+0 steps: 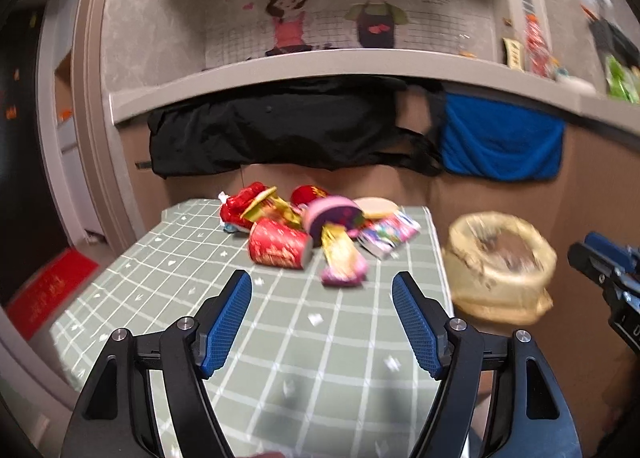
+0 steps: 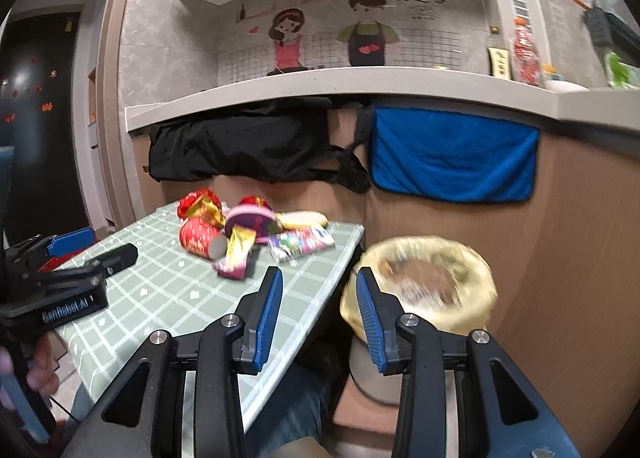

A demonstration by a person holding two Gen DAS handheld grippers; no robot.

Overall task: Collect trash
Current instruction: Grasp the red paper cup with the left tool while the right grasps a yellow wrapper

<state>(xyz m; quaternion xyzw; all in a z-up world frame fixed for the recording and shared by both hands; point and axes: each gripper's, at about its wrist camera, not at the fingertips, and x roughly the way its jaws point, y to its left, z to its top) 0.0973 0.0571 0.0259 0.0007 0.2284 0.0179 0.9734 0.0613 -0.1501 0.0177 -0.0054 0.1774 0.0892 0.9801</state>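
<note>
1. The left tongs are standing wide apart and gripping nothing, hanging over the near half of the bench covered in green checked cloth.
2. The right tongs are also parted and empty, sitting off the bench's right edge, near the round bin lined with a yellow plastic bag.
3. The trash is lying in a heap at the far end of the bench: a red paper cup on its side, a crumpled yellow-and-pink snack wrapper nearest the left tongs, a pink-and-purple round lid, and a multicoloured flat packet.
4. Judging by this, the work is only beginning: nothing is held, and the approach to the first piece is in hand.
5. The next move is probably calling for the left tongs to go forward and close around the nearest wrapper, then carry it rightward to the bin standing just beside the bench.
</note>
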